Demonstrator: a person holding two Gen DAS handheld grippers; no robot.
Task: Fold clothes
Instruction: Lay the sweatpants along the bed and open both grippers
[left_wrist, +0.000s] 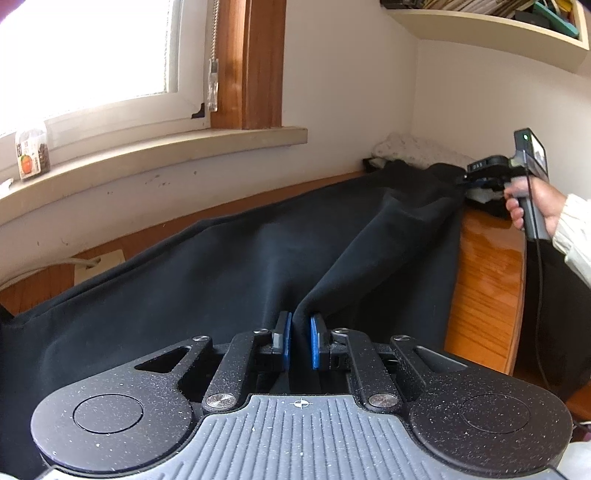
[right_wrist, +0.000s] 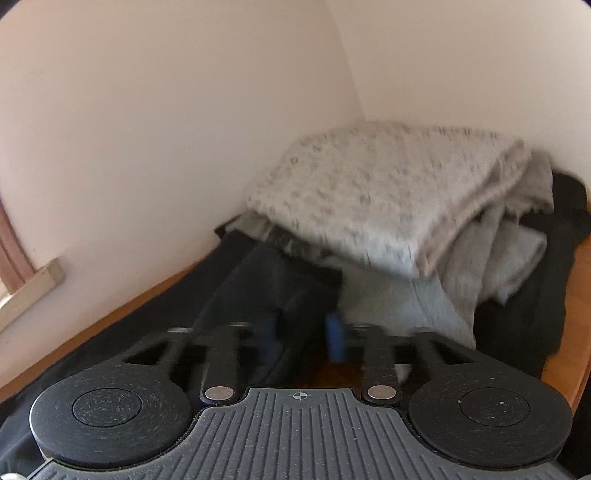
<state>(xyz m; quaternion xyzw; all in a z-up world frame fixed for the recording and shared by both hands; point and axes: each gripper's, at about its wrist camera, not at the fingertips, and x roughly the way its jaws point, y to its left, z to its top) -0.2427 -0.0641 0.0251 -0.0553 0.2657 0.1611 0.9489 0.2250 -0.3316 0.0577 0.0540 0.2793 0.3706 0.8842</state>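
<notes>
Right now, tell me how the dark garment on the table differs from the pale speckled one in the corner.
The dark garment is plain navy-black; the pale speckled garment is off-white with grey flecks. The dark garment is spread along the table and pulled into ridges, with the left gripper shut on a fold; the pale garment lies folded on top of a pile of clothes, with no gripper on it. Both are soft cloth near the wall.

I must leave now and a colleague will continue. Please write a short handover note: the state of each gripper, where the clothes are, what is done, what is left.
Left gripper: shut on a ridge of the dark garment.
Right gripper: at the garment's far end by the clothes pile; blurred, grip cannot be told.
The garment lies spread across the wooden table.
Done: garment laid out; no fold seen.
Left: fold it.
</notes>
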